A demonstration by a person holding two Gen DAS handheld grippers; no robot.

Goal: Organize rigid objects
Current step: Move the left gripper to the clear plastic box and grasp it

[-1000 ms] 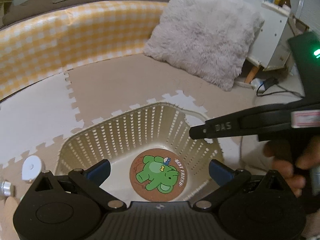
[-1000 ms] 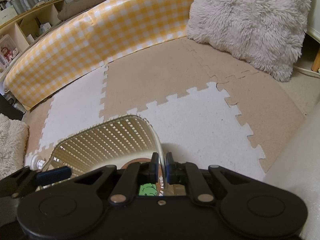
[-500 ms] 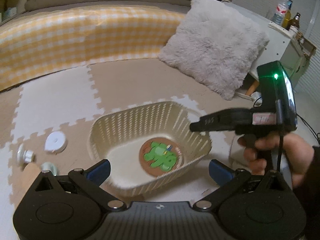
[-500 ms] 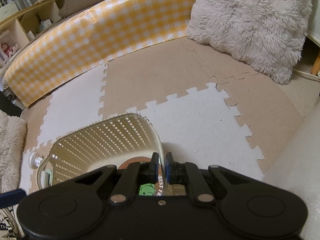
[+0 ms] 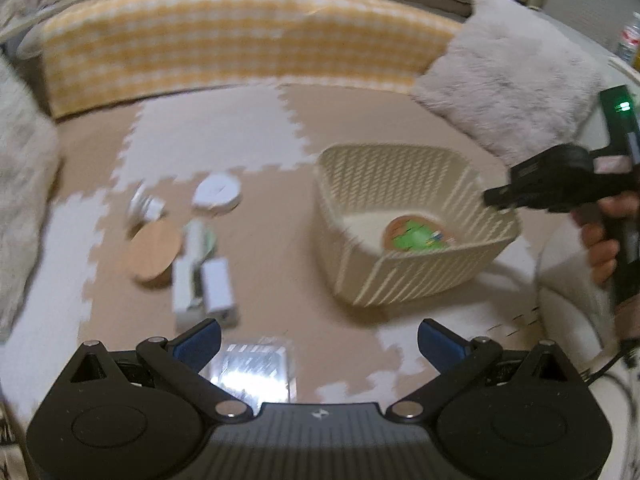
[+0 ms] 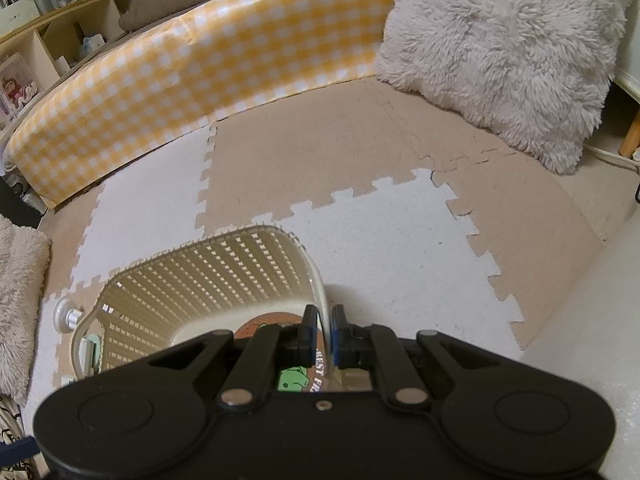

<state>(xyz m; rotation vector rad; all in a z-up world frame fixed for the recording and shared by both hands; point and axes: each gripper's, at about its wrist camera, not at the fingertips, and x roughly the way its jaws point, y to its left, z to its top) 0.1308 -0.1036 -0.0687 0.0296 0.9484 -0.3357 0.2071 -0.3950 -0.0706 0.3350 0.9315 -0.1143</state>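
Fingers [image 6: 307, 330] of the right gripper [image 6: 321, 334] pinch the basket [image 6: 208, 276] rim; keep that firm. Left gripper [image 5: 319, 340], fingers spread and empty, should settle over the white box [image 5: 217, 288] beside the basket.

The left gripper [image 5: 319, 338] now sits back and left of the basket [image 5: 404, 276], over the loose items [image 5: 204, 276] beside it.

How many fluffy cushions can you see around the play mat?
2. One big fluffy cushion leans at the mat's far right corner, beside the yellow checked bumper. Another fluffy one shows only partly at the left edge. More may lie out of view.
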